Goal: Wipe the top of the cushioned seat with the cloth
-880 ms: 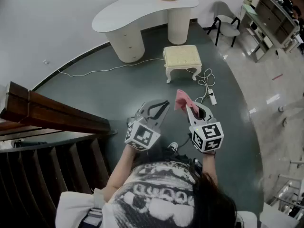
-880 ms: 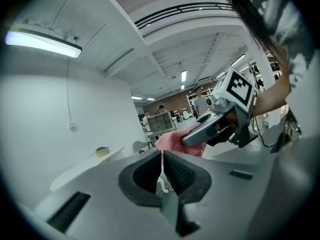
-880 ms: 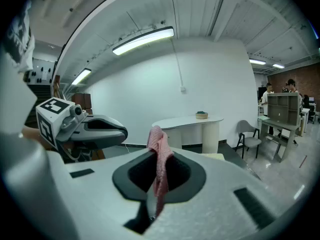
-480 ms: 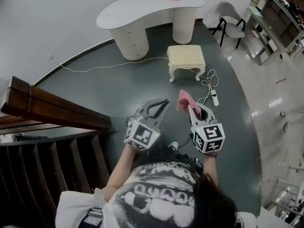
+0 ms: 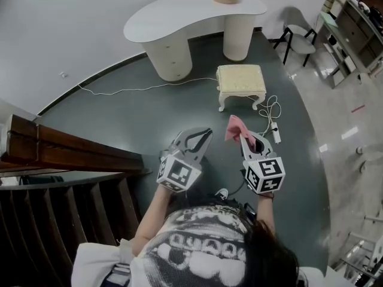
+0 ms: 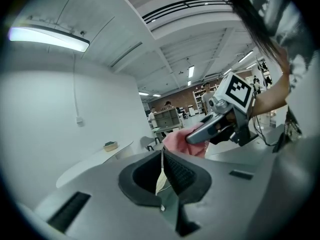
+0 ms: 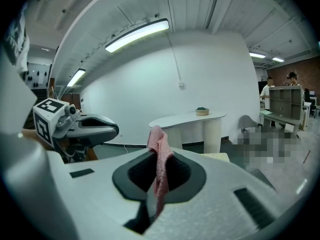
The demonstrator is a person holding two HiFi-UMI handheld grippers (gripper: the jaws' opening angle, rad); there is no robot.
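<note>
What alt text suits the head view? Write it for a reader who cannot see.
From above, a person holds two grippers over a dark floor: the right gripper is shut on a pink cloth, the left gripper shut and empty. Ahead stand a cushioned seat and a curved white table.

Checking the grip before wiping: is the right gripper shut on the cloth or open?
Shut on it: the right gripper has its jaws pinched on the pink cloth, which sticks up bunched between them.

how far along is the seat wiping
Done: the pink cloth is gripped in the right claw. In hand: it hangs in the air, well short of the cushioned seat. Left: reaching the seat and all the wiping; nothing touches its top.
</note>
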